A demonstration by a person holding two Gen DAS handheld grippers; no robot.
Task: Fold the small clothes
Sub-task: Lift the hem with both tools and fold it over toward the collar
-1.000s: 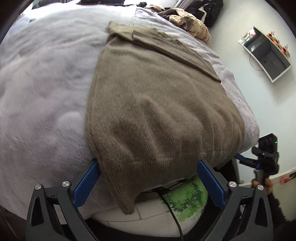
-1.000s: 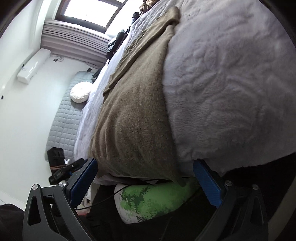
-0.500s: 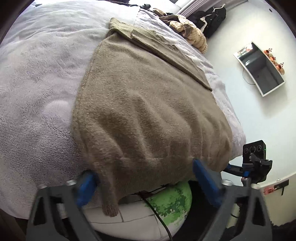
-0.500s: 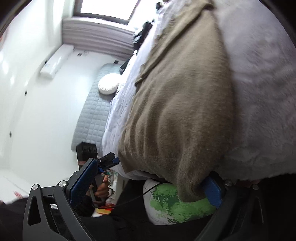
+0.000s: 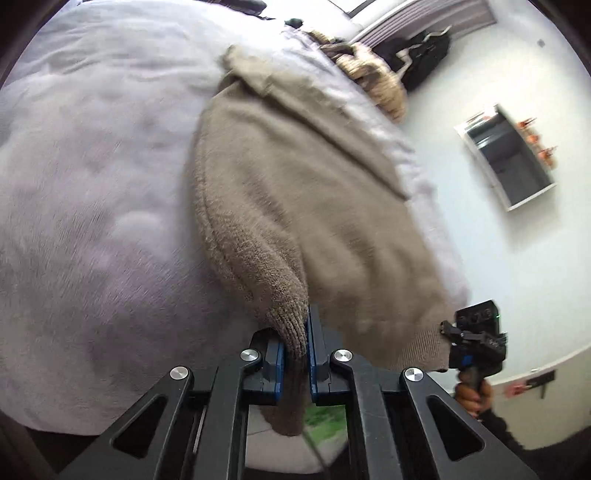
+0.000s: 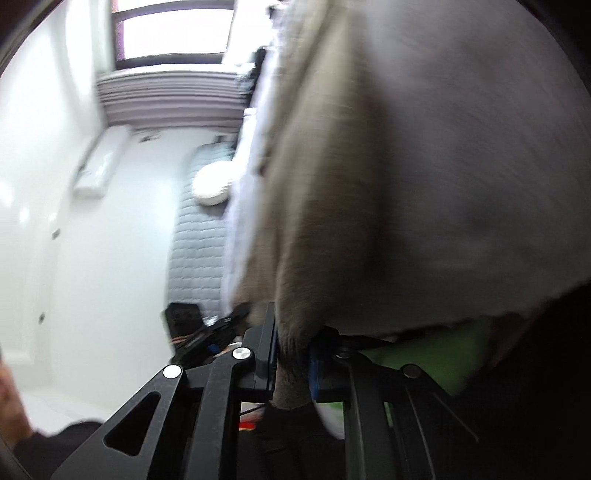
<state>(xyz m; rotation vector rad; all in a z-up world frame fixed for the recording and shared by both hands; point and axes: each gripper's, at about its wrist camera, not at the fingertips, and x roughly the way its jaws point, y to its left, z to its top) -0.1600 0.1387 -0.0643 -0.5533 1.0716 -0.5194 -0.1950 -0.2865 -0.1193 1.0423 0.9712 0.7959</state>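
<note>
A brown knitted sweater lies spread on a bed with a pale lilac fleece blanket, its hem hanging over the near edge. My left gripper is shut on the sweater's near left hem corner. My right gripper is shut on the other near hem corner of the sweater. The right gripper also shows in the left wrist view, at the sweater's right corner. The right wrist view is blurred by motion.
A pile of tan and dark clothes lies at the bed's far end. A green-patterned item sits under the bed edge. A white wall with a shelf box is to the right. A window and a quilted grey couch are on the other side.
Both grippers went from wide open around the hanging hem to shut on its two corners. The left corner now bunches up between the left fingers.
</note>
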